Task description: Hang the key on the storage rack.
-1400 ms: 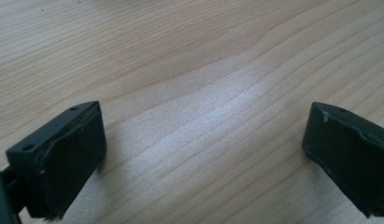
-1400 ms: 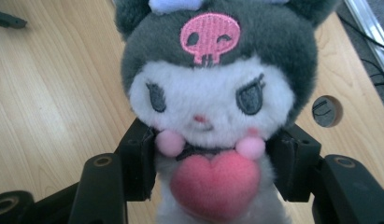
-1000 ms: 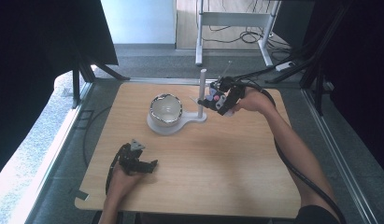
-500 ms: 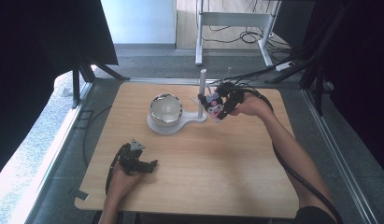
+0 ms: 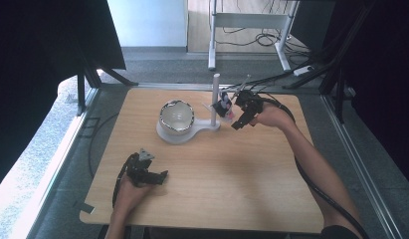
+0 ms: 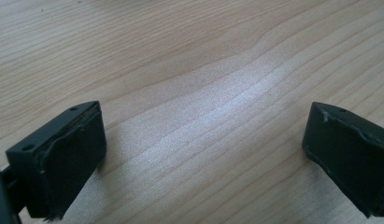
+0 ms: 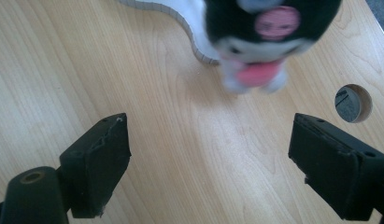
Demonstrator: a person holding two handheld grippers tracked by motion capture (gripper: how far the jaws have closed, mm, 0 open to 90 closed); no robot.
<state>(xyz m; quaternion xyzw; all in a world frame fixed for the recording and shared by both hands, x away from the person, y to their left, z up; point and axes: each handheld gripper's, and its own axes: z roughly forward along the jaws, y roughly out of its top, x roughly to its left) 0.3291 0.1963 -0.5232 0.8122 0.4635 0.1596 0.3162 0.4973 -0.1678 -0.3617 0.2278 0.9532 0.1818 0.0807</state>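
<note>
Now right hand-held gripper [image 7: 208,158] jaws just opened, apart, plush toy [image 7: 264,37] just beyond, unheld

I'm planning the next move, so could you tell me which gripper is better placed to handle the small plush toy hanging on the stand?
The right gripper: its jaws have just been opening, nothing between them, right beside the plush toy on the white stand. The left gripper rests far away at the near table edge.

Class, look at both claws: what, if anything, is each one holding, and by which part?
Nothing. The right claw has just opened beside the hanging toy; the left claw stands open over bare table.
</note>
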